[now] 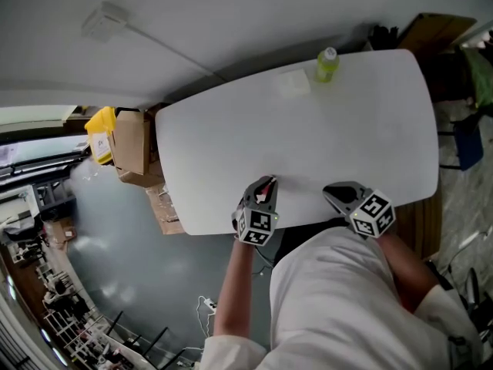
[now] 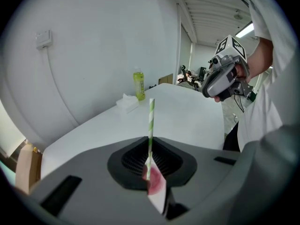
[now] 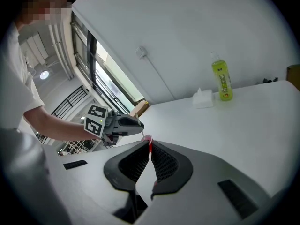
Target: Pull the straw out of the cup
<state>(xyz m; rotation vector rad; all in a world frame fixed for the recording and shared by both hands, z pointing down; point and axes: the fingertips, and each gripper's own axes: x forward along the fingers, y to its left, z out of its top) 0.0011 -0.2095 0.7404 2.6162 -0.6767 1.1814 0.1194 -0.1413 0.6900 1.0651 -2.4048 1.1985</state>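
White table (image 1: 308,145) against a plain white wall (image 1: 231,21). Wall box (image 1: 105,20) with a cable running down behind the table's far edge. Grey floor (image 1: 115,260) on the left, cardboard box (image 1: 131,149) at the table's left end. Tall windows (image 3: 101,78) on the left side. Ceiling strip light (image 2: 246,30) is lit.

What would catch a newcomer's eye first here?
A green-and-white striped straw stands upright, pinched in the left gripper over the white table. At the table's far edge stands a yellow-green bottle beside a white tissue pack.
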